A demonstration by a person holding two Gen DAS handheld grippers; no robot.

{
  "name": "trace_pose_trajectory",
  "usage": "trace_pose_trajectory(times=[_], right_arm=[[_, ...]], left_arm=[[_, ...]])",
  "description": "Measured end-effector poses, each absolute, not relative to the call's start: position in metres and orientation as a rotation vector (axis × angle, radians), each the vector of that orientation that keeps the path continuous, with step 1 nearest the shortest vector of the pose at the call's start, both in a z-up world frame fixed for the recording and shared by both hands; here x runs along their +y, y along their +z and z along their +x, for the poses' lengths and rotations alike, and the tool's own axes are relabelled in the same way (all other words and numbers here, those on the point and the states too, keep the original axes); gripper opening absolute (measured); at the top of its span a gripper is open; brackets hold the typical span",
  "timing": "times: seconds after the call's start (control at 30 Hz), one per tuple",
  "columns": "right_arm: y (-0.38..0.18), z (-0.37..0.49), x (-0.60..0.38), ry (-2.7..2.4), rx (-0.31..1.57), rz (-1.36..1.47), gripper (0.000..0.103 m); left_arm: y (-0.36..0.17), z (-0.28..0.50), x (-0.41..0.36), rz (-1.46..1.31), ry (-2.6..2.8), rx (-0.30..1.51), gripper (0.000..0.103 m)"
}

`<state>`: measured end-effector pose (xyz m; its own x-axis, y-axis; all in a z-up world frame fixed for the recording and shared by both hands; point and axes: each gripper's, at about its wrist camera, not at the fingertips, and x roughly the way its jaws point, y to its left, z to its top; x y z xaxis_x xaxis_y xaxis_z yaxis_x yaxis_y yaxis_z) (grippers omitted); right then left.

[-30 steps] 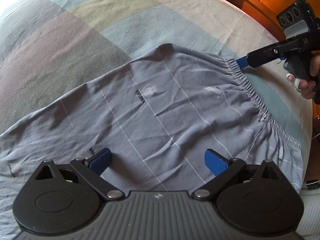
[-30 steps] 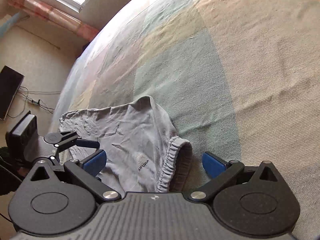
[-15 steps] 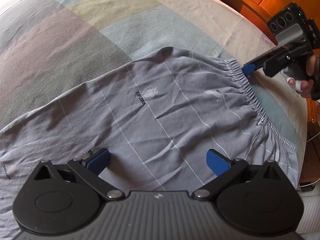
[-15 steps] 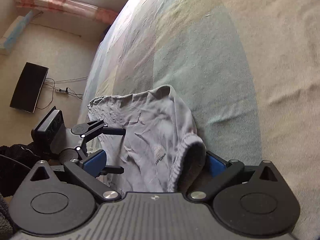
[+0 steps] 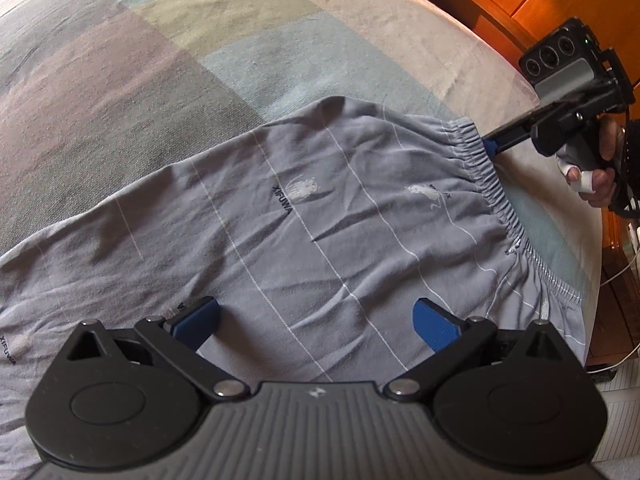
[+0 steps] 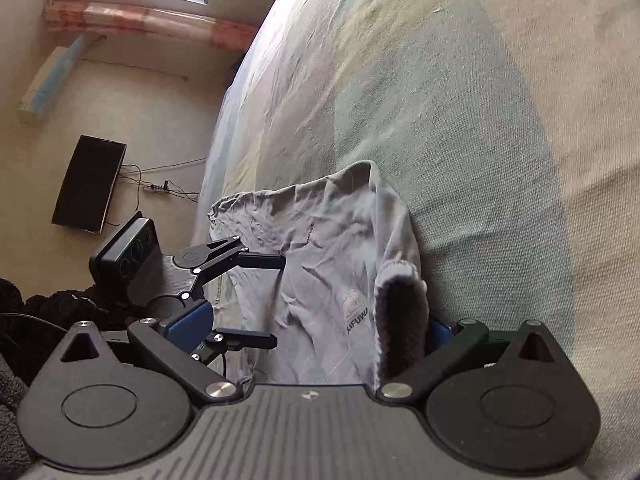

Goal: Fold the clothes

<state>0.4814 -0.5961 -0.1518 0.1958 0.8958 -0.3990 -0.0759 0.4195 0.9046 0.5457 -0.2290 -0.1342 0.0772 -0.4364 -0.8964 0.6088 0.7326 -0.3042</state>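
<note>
Left gripper (image 5: 316, 320) poised over grey shorts (image 5: 320, 240), jaws spread wide, blue pads to either side of the wrinkled fabric. Right gripper (image 6: 316, 322) likewise spread, elastic waistband (image 6: 400, 308) rising between its fingers, one pad hidden behind the cloth. Shorts laid flat across a patchwork bedspread (image 5: 160, 60). Beyond the mattress edge, a black panel (image 6: 90, 184) on the beige floor.
</note>
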Motion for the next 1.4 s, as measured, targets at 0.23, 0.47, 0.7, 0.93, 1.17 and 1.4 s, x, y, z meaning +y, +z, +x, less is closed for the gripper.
trace_pose_trajectory(times=[0.23,0.47,0.7,0.93,1.17,1.4], right_arm=[[-0.151,0.504,-0.58,0.829,1.201,0.859,0.103],[-0.169,0.487,-0.604,0.687,1.19,0.873,0.025],[-0.169,0.485,-0.597,0.635,1.206,0.842,0.011],[-0.164,0.482,-0.588,0.654,1.165,0.845,0.052],[-0.181,0.478,-0.596,0.612,1.147,0.921,0.007],[-0.182,0.478,-0.594,0.619,1.141,0.924,0.009]], left_arm=[[-0.135,0.544,-0.232,0.141,-0.792,1.226,0.102],[-0.134,0.545,-0.234,0.18,-0.82,1.227,0.102],[-0.135,0.544,-0.232,0.158,-0.82,1.215,0.102],[-0.136,0.543,-0.238,0.187,-0.821,1.207,0.102],[-0.137,0.546,-0.234,0.147,-0.82,1.214,0.102],[-0.137,0.542,-0.237,0.177,-0.822,1.2,0.102]])
